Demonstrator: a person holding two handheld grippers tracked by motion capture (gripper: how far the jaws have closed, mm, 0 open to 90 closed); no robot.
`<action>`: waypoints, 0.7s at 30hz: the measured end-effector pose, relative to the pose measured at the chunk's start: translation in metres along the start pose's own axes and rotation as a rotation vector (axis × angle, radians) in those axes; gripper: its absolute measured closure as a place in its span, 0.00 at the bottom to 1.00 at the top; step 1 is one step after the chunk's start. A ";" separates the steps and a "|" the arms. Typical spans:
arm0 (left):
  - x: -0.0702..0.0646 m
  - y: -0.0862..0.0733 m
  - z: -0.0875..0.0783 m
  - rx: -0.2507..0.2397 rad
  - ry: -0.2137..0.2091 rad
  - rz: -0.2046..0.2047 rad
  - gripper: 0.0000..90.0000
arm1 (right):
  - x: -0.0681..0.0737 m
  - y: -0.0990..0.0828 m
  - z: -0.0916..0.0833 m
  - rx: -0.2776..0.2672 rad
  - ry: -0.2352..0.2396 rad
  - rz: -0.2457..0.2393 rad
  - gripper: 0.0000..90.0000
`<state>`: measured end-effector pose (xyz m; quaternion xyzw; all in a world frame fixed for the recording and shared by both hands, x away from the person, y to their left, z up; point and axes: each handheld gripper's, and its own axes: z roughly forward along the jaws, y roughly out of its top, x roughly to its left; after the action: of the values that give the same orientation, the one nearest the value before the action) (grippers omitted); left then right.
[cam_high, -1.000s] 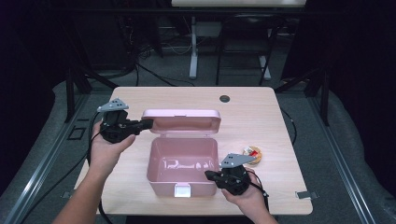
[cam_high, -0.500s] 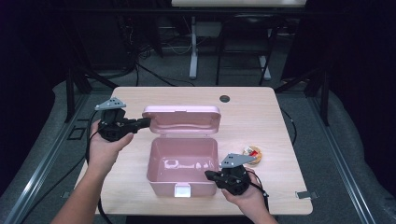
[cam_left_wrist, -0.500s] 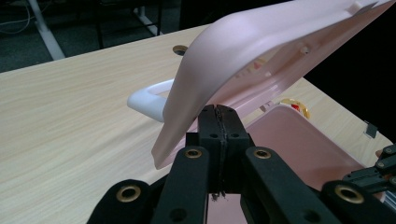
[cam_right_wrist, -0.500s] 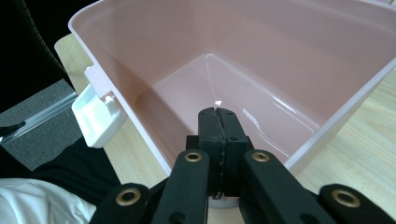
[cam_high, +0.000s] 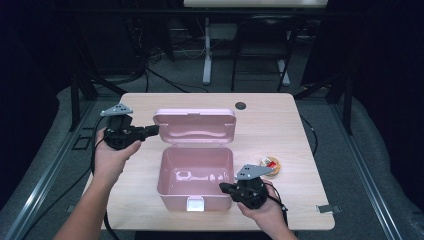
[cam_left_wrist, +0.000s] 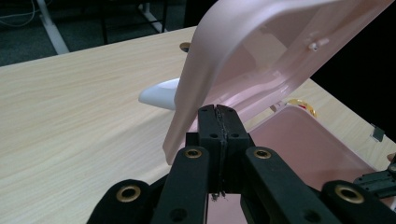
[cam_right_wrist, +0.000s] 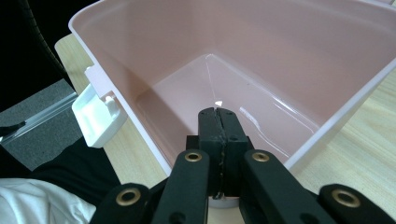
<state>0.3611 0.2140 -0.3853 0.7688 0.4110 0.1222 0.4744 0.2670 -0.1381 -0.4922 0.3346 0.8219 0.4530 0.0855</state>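
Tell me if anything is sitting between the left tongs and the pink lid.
Nothing visible does. The left tongs, jaws shut, sit right at the left edge of the raised pink lid, with no object in between. The pink box below is open, and the right tongs are at its front right corner.

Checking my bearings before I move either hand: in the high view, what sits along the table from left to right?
Left gripper → pink box → right gripper → small round yellow and red thing on the table.
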 end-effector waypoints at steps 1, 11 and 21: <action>0.000 0.000 0.000 0.001 0.004 -0.001 1.00 | 0.000 0.000 0.000 0.000 0.001 0.001 1.00; 0.006 -0.005 0.004 0.009 0.009 -0.016 1.00 | 0.000 0.000 0.000 -0.002 0.000 -0.001 1.00; 0.007 -0.009 0.005 0.009 0.007 -0.023 1.00 | 0.000 0.000 0.000 -0.005 -0.003 -0.008 1.00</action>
<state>0.3639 0.2186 -0.3964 0.7658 0.4220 0.1176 0.4709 0.2666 -0.1379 -0.4926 0.3320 0.8218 0.4543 0.0895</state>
